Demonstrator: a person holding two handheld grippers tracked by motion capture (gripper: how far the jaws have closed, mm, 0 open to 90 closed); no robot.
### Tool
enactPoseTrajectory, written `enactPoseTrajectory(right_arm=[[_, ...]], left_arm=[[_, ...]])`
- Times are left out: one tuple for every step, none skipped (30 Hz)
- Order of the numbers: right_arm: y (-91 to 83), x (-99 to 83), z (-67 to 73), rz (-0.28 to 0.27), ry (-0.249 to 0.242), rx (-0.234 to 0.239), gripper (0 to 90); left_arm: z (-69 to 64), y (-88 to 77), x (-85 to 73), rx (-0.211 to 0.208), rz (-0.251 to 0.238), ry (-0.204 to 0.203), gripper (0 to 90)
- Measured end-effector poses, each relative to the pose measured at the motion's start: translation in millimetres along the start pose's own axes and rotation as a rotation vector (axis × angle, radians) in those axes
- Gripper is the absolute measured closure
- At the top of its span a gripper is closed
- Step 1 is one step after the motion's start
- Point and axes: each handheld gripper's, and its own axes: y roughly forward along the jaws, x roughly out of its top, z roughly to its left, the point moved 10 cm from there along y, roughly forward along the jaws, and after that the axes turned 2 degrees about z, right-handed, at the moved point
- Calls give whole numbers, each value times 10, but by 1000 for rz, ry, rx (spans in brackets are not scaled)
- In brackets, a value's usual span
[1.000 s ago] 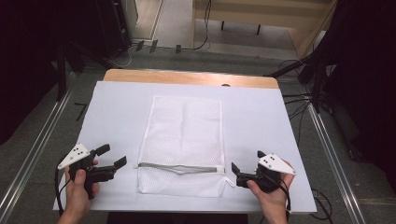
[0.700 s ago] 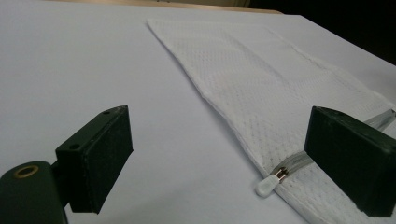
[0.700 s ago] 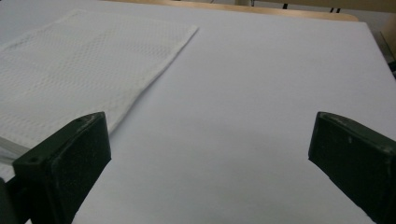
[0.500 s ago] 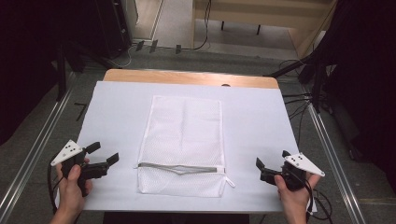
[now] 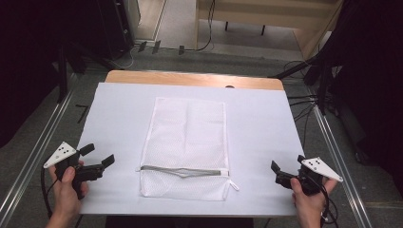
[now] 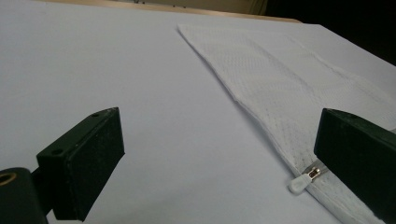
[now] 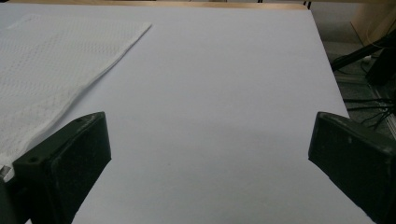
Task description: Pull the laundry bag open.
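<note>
A white mesh laundry bag (image 5: 187, 137) lies flat in the middle of the white-covered table (image 5: 119, 118). A grey zipper (image 5: 183, 170) runs across it near the front end. My left gripper (image 5: 98, 155) hovers at the front left, apart from the bag. It is open; its jaws have just been opening, with nothing between them. In the left gripper view the gripper (image 6: 217, 126) faces the bag's edge and the zipper pull (image 6: 303, 179). At the front right corner my right gripper (image 5: 287, 164) is open and empty. In the right gripper view, beyond the gripper (image 7: 210, 123), lies the bag (image 7: 51, 60).
The table's wooden far edge (image 5: 190, 78) shows beyond the white cover. Metal rails (image 5: 43, 142) run along both sides of the table. Cables (image 5: 304, 102) trail on the floor at the right, and dark equipment stands around.
Both hands have moved outward from the bag, the left to the left edge, the right farther toward the right corner. The left jaws stand a little wider.
</note>
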Motion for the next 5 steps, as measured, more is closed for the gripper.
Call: enactPoseTrajectory(right_arm=[[0,0,0,0,0,0,0],[3,-1,10,1,-6,1,0],[3,-1,10,1,-6,1,0],[3,-4,18,3,-4,3,0],[7,-2,19,1,-10,2,0]], left_arm=[[2,3,-3,2,3,2,15],[-1,14,-8,3,7,-1,15],[-1,14,-8,3,7,-1,15],[4,23,-19,11,15,5,15],[15,32,-32,25,25,13,15]])
